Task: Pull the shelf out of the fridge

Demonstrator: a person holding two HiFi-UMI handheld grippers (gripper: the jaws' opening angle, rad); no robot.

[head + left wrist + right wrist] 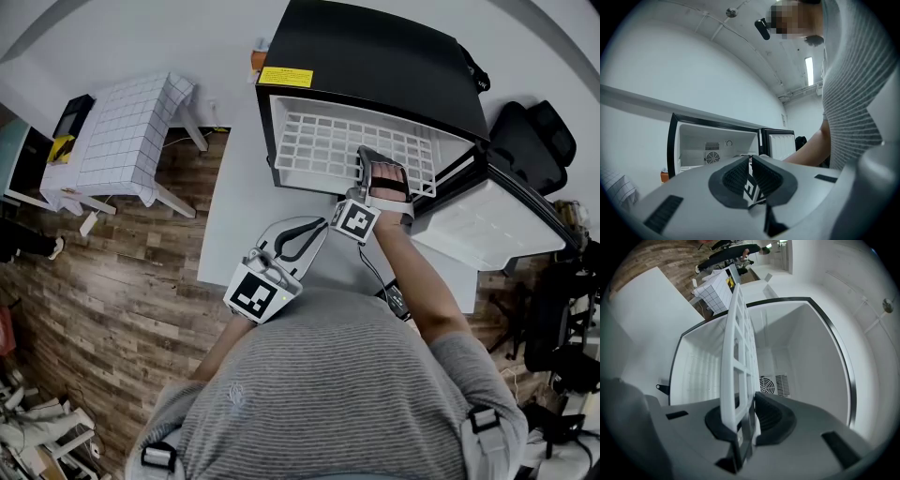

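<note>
Shelf (328, 145) juts past fridge (375, 56) mouth, right gripper (749, 413) fingers (776, 416) clamping its front edge; left gripper (751, 161) fingers (736, 178) closed, empty.

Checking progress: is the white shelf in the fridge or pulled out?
Mostly in: the shelf lies within the fridge opening, with the right tongs clamped on its front edge.

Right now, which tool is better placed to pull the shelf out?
Right: the right tool is clamped on the shelf; the left tool is shut, empty, back from the fridge.

White table (234, 216) bears black fridge (375, 56); orange item (257, 60), perhaps box, beside it.
</note>
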